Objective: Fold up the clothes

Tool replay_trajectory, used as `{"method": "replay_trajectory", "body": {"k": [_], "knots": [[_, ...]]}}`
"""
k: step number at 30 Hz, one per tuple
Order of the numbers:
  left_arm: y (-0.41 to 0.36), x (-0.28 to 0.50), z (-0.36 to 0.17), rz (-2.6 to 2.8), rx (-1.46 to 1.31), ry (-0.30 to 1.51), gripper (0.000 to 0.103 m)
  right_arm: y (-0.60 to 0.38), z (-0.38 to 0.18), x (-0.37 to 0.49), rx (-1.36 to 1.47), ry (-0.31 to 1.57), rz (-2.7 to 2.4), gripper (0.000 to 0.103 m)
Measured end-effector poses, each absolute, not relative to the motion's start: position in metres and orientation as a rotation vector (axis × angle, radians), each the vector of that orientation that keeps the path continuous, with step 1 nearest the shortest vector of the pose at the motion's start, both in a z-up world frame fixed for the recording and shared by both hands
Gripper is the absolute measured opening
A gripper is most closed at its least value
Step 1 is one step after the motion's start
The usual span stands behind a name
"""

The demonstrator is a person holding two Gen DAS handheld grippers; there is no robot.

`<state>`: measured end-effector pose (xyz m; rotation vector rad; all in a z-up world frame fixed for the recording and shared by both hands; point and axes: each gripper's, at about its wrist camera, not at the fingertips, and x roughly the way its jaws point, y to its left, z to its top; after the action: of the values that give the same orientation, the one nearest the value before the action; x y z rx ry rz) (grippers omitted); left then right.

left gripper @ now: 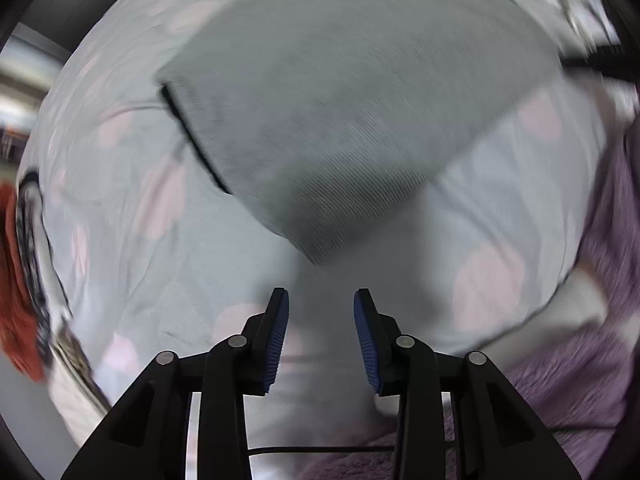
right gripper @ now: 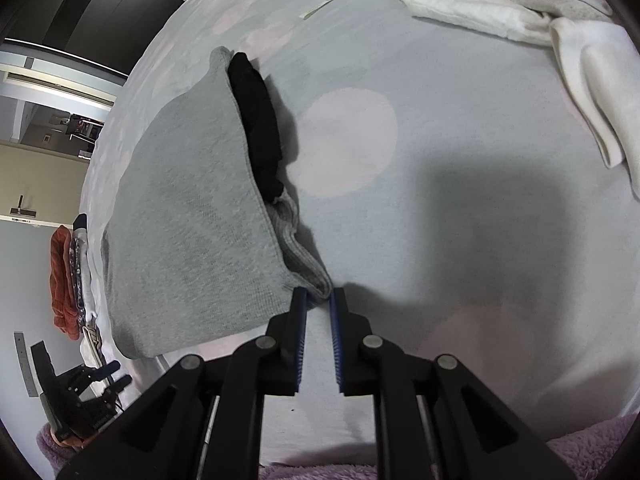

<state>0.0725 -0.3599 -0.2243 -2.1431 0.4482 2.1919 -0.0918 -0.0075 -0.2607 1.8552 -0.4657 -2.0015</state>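
Nearest in the left wrist view, the left gripper (left gripper: 321,300) stood partly open with nothing between its blue pads, pointing straight down over the pale dotted bedsheet (left gripper: 500,208). Just beyond its tips lay a corner of the folded grey sweater (left gripper: 340,120), apart from the pads. That view was blurred, so the sweater's exact edge was hard to place.

In the right wrist view the right gripper (right gripper: 319,294) stood narrow, with the ribbed hem of the grey sweater (right gripper: 192,216) pinched between its tips. The sweater lay folded on the bedsheet (right gripper: 480,240), a black garment (right gripper: 258,124) tucked along its far fold, possibly a lining or a separate piece. Beyond, white clothes (right gripper: 500,4) were heaped at the far edge of the bed. A purple blanket (right gripper: 592,444) edged the near side, and a rust-red cloth (right gripper: 64,280) hung off to the left.

Step in hand, as judged: finishing or squaring a fold on the sweater. To do it well, the right gripper should keep the hem taut and low to the sheet, while the free left gripper takes the opposite corner, so both edges carry over together and the black piece does not slip out. Flatten creases before letting go.

No containers were in sight; the clothes all lay loose on the bed.
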Motion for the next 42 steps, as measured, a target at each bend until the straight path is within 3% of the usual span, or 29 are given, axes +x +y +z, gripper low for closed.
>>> {"method": "replay_trajectory", "body": {"k": [6, 11, 14, 16, 25, 37, 42], "knots": [[-0.345, 0.061, -0.241, 2.181, -2.137, 0.684, 0.038, -0.008, -0.260, -0.096, 1.860, -0.470, -1.997, 0.013], [-0.345, 0.042, -0.233, 2.296, -2.066, 0.632, 0.037, -0.011, -0.260, -0.098, 1.864, -0.460, -1.990, 0.013], [-0.346, 0.035, -0.232, 2.303, -2.078, 0.560, 0.018, -0.005, -0.259, -0.108, 1.867, -0.451, -1.988, 0.013], [-0.349, 0.034, -0.241, 2.250, -2.153, 0.569, 0.012, -0.006, -0.260, -0.108, 1.863, -0.440, -1.996, 0.013], [-0.370, 0.040, -0.260, 2.098, -2.400, 0.658, 0.015, -0.004, -0.268, -0.102, 1.895, -0.422, -2.025, 0.009], [-0.418, 0.032, -0.202, 2.567, -2.343, 0.145, 0.015, 0.009, -0.253, -0.114, 1.727, -0.612, -2.091, 0.013], [-0.399, 0.022, -0.179, 2.813, -2.220, -0.067, 0.015, -0.014, -0.250, -0.128, 1.629, -0.654, -2.094, 0.033]]}}
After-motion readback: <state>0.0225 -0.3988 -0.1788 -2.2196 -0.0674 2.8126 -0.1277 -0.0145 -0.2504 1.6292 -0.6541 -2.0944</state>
